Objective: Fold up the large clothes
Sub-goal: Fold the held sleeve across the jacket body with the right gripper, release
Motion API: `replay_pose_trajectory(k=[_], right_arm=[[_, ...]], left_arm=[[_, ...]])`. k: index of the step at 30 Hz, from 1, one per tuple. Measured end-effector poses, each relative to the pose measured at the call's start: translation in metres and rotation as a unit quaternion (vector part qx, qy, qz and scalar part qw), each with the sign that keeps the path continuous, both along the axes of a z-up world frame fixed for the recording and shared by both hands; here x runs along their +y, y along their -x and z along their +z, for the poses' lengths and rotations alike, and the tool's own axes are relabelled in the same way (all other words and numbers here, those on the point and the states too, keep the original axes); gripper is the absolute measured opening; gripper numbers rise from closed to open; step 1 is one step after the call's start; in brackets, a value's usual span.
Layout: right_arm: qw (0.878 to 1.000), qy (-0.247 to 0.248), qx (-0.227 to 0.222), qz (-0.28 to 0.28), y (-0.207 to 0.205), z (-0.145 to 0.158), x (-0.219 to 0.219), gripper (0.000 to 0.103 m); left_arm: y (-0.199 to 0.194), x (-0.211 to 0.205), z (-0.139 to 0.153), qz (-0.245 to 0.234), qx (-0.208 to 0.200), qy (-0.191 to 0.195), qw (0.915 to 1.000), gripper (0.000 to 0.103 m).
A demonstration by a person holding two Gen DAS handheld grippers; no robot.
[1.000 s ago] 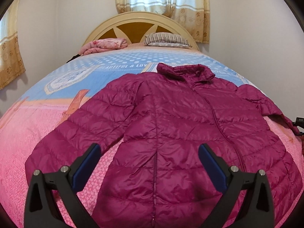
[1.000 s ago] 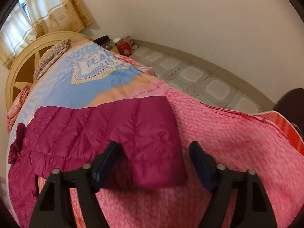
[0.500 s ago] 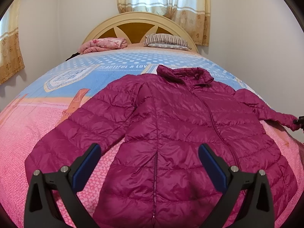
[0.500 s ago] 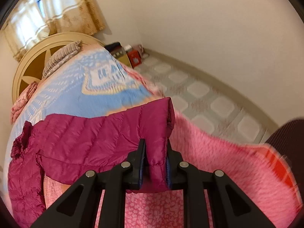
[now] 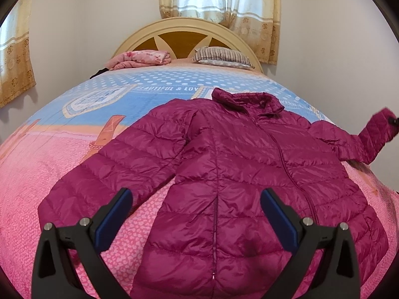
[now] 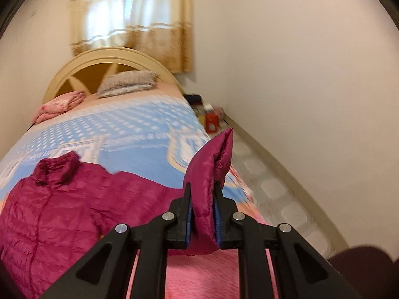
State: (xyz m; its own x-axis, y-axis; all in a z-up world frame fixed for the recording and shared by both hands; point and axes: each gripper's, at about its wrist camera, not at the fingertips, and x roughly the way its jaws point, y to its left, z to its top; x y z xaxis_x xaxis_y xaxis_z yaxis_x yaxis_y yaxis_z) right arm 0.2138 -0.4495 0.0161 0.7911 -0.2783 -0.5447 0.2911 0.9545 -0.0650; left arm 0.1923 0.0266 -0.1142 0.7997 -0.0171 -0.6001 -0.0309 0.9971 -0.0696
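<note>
— Lying front up on the bed [image 5: 49, 164]: one magenta puffer jacket [image 5: 237, 164], collar toward the headboard [image 5: 184, 28], hem nearest the left gripper [image 5: 197, 214]. Its zip looks closed. Confirm?

— Confirmed. Body flat on the pink and blue bedspread. One sleeve [image 5: 109, 172] spread out flat to the side, cuff near the left gripper's blue pad.

— Left gripper state?

— Jaws wide apart, nothing between them, hovering above the hem.

— And the other sleeve?

— Raised off the bed. Its cuff [image 6: 208, 174] is pinched between the pads of the right gripper [image 6: 203, 214], jaws narrow, fabric bulging above and below them. From the left wrist view that cuff hangs in the air at the far edge of the bed.

— Background?

— Striped pillow [image 5: 222, 56] and a folded pink blanket [image 5: 142, 58] by the headboard, curtains [image 5: 219, 0] above. Tiled floor [image 6: 271, 186] beside the bed; small items by the wall, blurred, including something red [image 6: 212, 122].
</note>
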Motion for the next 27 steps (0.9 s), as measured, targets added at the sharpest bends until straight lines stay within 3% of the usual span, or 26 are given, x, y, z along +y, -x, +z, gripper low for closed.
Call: replay_pose_trajectory(k=[5,10,19,27], right_arm=[[0.997,0.032,-0.007,0.066,-0.011,0.015,0.063,0.013],[0.990,0.063,0.000,0.129,-0.020,0.009,0.129,0.013],[0.973,0.082,0.028,0.215,-0.038,-0.032,0.225,0.013],[0.960,0.090,0.057,0.259,-0.053,-0.083,0.293,0.013]], left_arm=[[0.001,0.006,0.000,0.004,-0.001,0.004,1.0000,0.103],[0.001,0.014,-0.002,0.011,0.000,0.008,0.9999,0.103],[0.002,0.029,-0.005,0.026,0.004,0.011,0.9996,0.103],[-0.005,0.039,-0.016,0.048,0.023,-0.005,0.9986,0.103]])
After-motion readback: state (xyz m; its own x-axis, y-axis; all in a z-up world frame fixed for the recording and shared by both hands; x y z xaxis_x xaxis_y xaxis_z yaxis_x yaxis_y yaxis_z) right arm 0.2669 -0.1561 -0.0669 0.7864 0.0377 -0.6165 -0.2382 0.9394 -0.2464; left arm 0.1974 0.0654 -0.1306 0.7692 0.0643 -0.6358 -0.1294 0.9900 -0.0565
